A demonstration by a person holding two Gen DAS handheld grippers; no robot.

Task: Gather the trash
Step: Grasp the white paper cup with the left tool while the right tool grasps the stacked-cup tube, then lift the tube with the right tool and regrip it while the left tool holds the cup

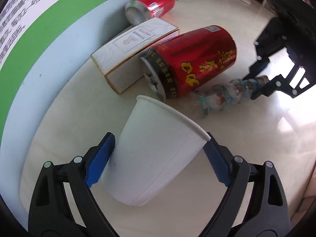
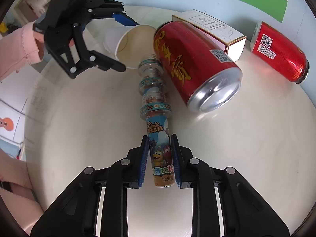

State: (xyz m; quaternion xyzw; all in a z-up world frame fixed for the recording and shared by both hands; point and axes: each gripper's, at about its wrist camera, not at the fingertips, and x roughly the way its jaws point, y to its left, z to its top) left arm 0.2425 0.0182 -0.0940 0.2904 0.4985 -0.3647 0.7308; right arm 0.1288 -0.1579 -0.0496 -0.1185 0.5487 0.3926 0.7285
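Observation:
A white paper cup (image 1: 156, 150) lies on its side on the cream table between the blue pads of my left gripper (image 1: 160, 140), which is shut on it; the cup (image 2: 130, 43) and left gripper (image 2: 129, 43) also show in the right wrist view. My right gripper (image 2: 159, 138) is shut on the narrow end of a clear plastic bottle (image 2: 156, 106) with a cartoon label, lying on the table. In the left wrist view the bottle (image 1: 223, 96) lies under the right gripper (image 1: 248, 86). A large red can (image 2: 193, 63) lies beside the bottle.
A white box (image 1: 134, 53) and a second red can (image 1: 152, 4) lie against the pale wall with a green poster band (image 1: 49, 25). The box (image 2: 215, 33) and small can (image 2: 280, 51) show at the far right in the right wrist view. The table (image 2: 246, 158) edge curves left.

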